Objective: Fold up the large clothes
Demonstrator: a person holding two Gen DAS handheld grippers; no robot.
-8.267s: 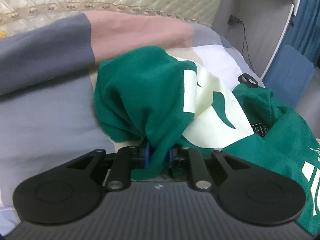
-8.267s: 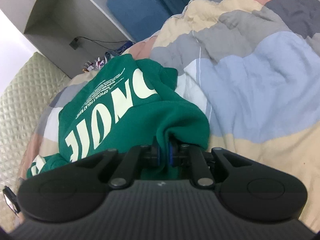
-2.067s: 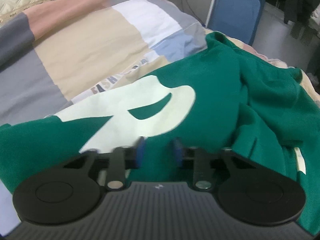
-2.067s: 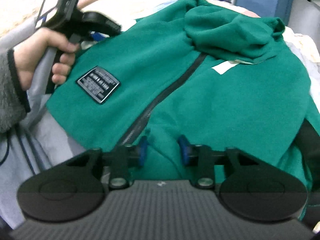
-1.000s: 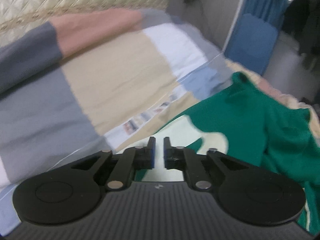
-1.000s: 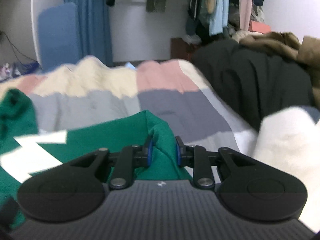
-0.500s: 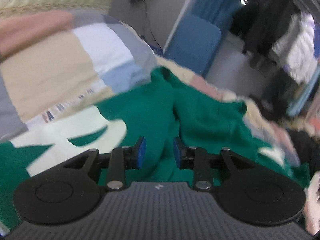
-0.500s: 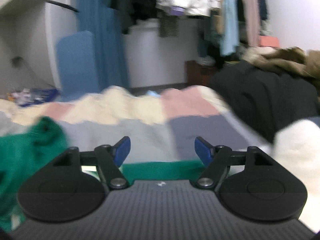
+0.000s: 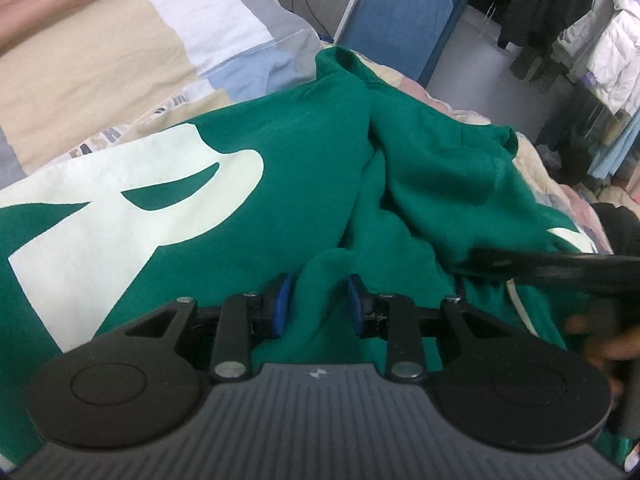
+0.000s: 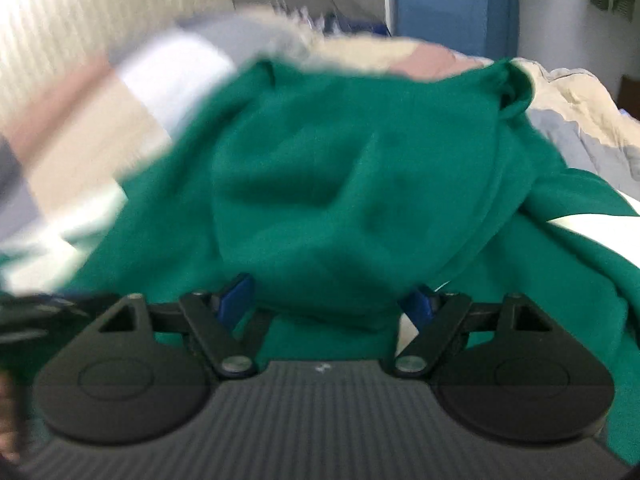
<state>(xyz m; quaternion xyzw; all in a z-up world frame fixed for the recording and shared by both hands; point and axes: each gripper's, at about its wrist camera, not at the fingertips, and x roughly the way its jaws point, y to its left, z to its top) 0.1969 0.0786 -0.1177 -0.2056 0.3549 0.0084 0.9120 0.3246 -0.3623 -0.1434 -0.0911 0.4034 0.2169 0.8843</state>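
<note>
Lying spread on the patchwork quilt, the green hoodie no longer hung bunched from either gripper as it had seconds before. The left gripper stood part open over a fabric ridge, unclamped. The right gripper had just been opening and gaped wide around a mound of cloth.

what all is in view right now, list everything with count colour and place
hoodie: one, green with pale lettering, spread over the bed, a ridge of it between the left jaws
quilt: one, patchwork of beige, pink, grey, white and blue, under the hoodie
chair: one, blue, beyond the bed
hanging clothes: several, dark and white, far right
left gripper: black with blue pads, partly open, pads not pressing
right gripper: black with blue pads, jaws wide and just opening, over a hump of the hoodie
</note>
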